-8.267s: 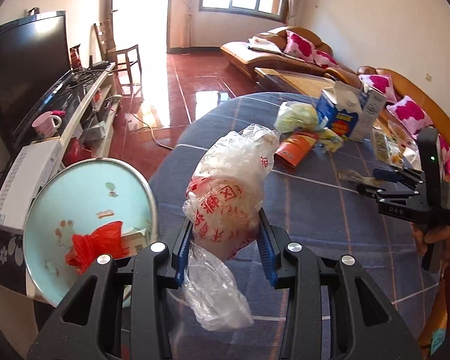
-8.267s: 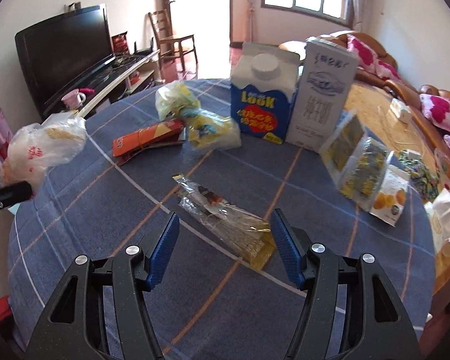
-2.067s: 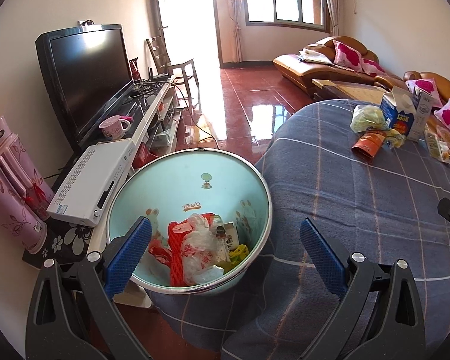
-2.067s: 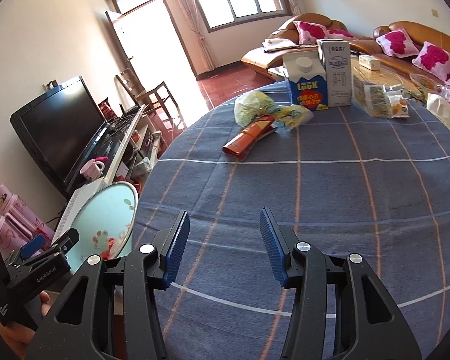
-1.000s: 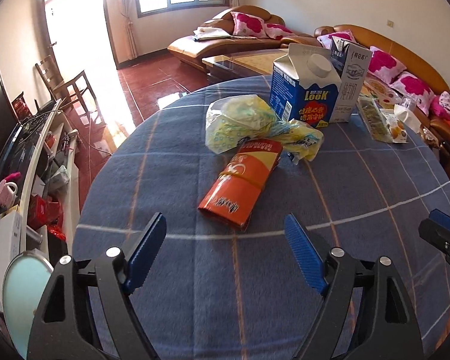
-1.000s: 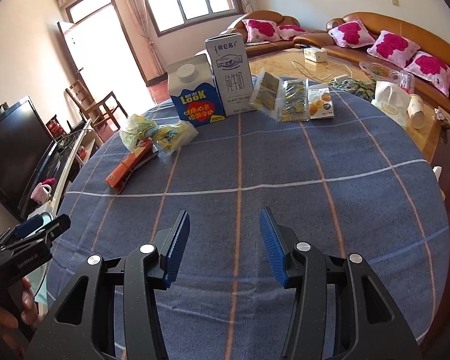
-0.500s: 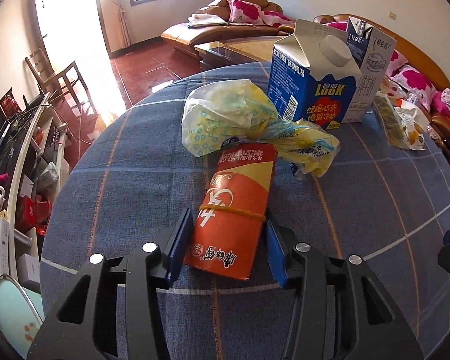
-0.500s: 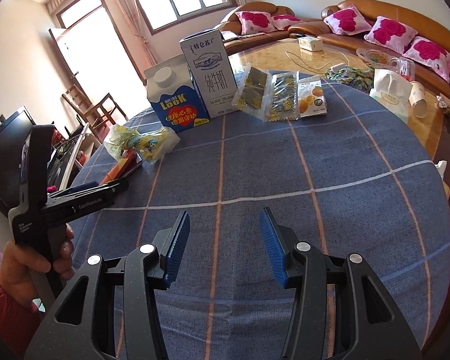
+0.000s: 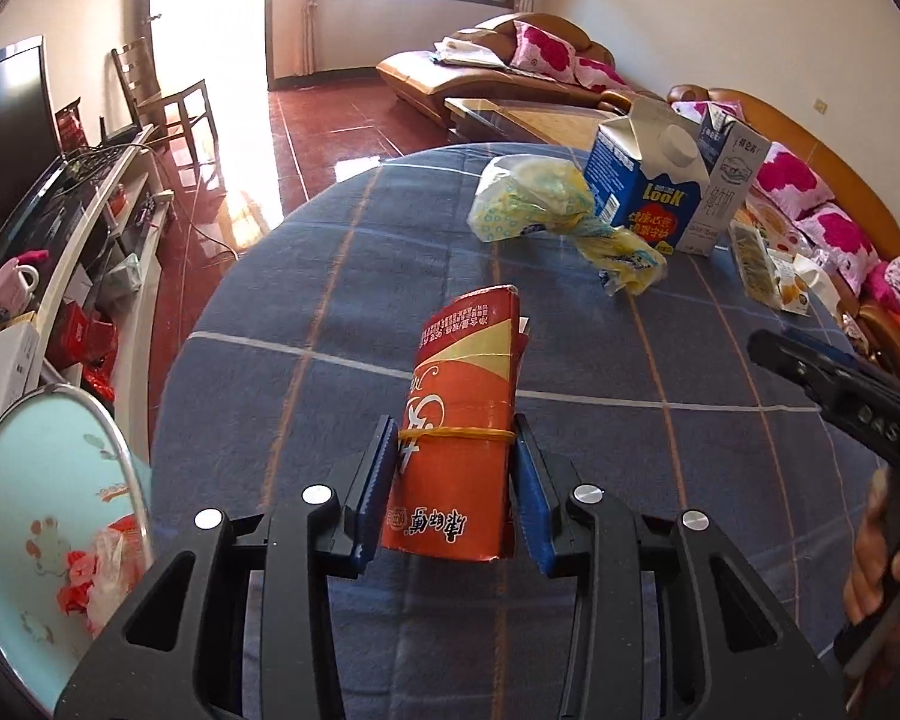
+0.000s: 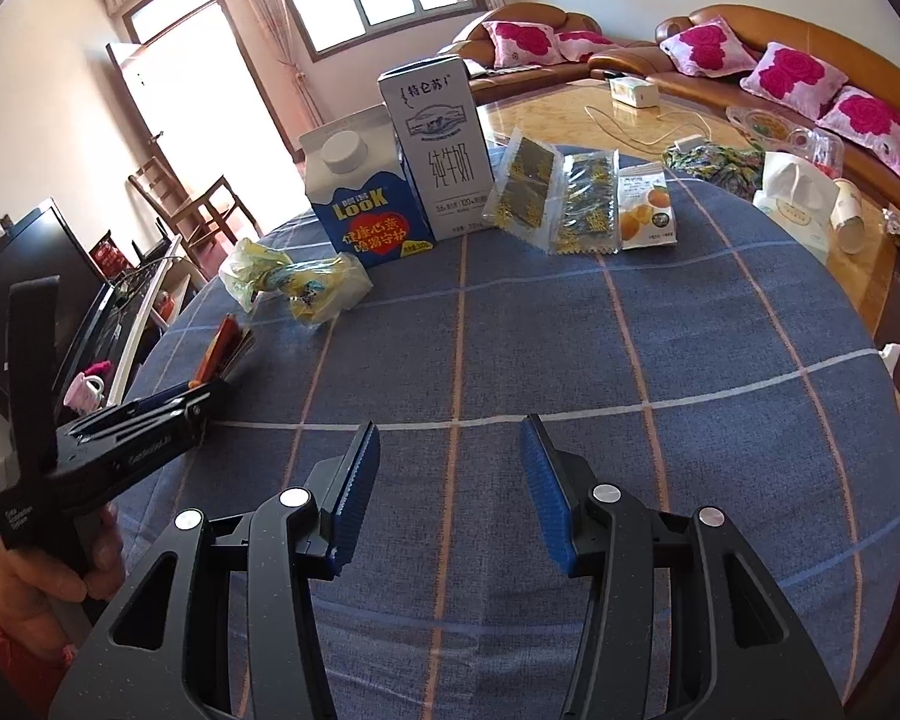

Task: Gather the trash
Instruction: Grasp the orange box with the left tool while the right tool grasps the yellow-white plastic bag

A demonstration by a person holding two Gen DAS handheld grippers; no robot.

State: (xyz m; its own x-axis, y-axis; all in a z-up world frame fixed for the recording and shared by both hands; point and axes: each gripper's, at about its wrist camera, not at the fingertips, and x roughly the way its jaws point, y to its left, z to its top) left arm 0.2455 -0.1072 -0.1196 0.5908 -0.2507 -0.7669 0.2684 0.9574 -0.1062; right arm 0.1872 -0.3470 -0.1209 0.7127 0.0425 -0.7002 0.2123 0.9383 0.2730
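1. The left gripper [image 9: 453, 480] clamps the flattened orange packet [image 9: 459, 420] across its banded middle, lifted above the table's [image 9: 330, 276] left edge;
2. The packet looks light and crushable; the band suits gripping;
3. The right gripper [image 10: 450, 498] hangs wide, empty.

The left claw [image 9: 453, 480] is closed on an orange packet [image 9: 459, 426], its two blue pads [image 9: 371, 489] pressing the packet's sides near its lower end and holding it tilted up above the table [image 9: 630, 360]. In the right wrist view this left claw [image 10: 201, 390] shows at the left, gripped by a bare hand [image 10: 36, 576] around its black handle. The right claw [image 10: 447, 492] hovers over the near part of the table with its pads [image 10: 540, 486] spread well apart and nothing between them. In the left wrist view it pokes in at the right edge, a hand [image 9: 882, 564] wrapped around its handle.
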